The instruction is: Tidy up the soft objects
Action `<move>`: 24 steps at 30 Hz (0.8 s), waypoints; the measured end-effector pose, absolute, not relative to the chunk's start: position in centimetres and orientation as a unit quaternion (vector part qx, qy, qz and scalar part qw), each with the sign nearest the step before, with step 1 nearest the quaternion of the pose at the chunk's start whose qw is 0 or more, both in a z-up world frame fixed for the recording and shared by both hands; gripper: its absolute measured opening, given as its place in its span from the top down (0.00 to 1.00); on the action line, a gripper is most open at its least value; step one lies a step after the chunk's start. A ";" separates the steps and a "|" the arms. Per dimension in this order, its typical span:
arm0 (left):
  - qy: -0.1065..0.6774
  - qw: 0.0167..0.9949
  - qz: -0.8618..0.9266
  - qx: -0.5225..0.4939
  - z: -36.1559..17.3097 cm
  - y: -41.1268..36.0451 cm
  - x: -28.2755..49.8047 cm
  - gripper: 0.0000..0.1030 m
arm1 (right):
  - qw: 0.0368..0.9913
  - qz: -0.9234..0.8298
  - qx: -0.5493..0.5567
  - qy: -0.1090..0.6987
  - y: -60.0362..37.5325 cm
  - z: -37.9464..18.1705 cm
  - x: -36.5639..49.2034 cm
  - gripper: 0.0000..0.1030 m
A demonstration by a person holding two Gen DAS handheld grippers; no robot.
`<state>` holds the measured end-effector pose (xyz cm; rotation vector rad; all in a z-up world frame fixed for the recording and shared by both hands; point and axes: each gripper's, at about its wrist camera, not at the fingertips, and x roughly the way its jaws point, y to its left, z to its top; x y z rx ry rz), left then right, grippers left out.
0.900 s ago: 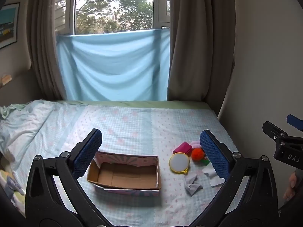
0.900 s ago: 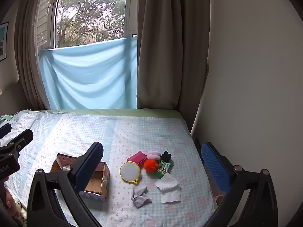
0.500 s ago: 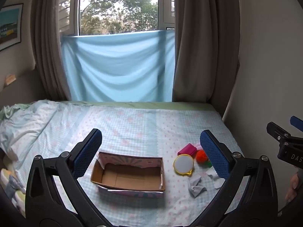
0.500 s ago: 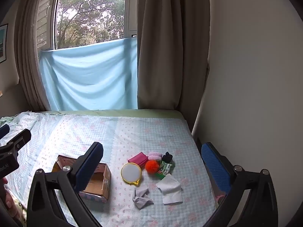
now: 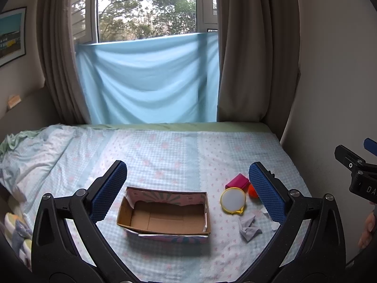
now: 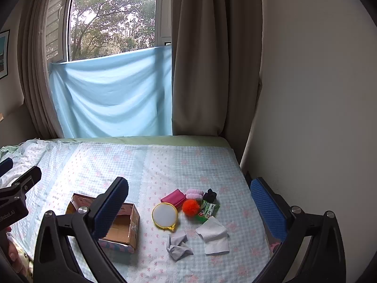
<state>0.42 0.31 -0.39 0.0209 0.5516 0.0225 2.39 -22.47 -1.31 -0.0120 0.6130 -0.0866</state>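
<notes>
- Bed (image 5: pixel 165 146) with pale blue checked sheet fills the near room.
- Far window (image 5: pixel 146 7) shows trees; blue cloth (image 5: pixel 148 80) hangs across it.
- Brown curtains (image 6: pixel 212 59) either side.
- Framed picture (image 5: pixel 11 35) on left wall.

I am working in a bedroom of a home. A bed (image 5: pixel 165 151) is lying in front of me, and a pale blue quilt with pink flowers (image 6: pixel 113 162) is covering it. Grey-brown curtains (image 5: pixel 254 59) are hanging on both sides of a window (image 5: pixel 146 9), trees are showing outside it, and a light blue sheet (image 5: pixel 150 80) is stretching across its lower half. A framed picture (image 5: pixel 11 35) is hanging on the plain wall (image 6: pixel 318 94) to my left
</notes>
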 end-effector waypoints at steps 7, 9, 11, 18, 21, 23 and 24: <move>0.271 0.962 0.014 0.012 -0.4 0.5 0.5 0.00 | 0.953 -0.042 -0.003 0.300 -22.3 -1.4 2.4 0.00; 0.271 0.962 0.014 0.011 -0.4 0.5 0.5 0.00 | 0.953 -0.042 -0.003 0.300 -22.2 -1.4 2.5 0.00; 0.270 0.963 0.013 0.010 -0.4 0.6 0.6 0.00 | 0.953 -0.041 -0.003 0.301 -22.2 -1.5 2.6 0.00; 0.271 0.962 0.012 0.009 -0.5 0.8 0.8 0.00 | 0.953 -0.042 -0.004 0.302 -22.2 -1.5 2.6 0.00; 0.271 0.963 0.012 0.007 -0.5 0.9 0.7 0.01 | 0.953 -0.042 -0.004 0.301 -22.1 -1.5 2.6 0.00; 0.271 0.963 0.011 0.006 -0.5 1.0 0.8 0.00 | 0.952 -0.042 -0.004 0.302 -22.1 -1.5 2.6 0.00; 0.271 0.962 0.012 0.006 -0.5 1.1 0.9 0.00 | 0.952 -0.042 -0.004 0.302 -22.1 -1.5 2.6 0.00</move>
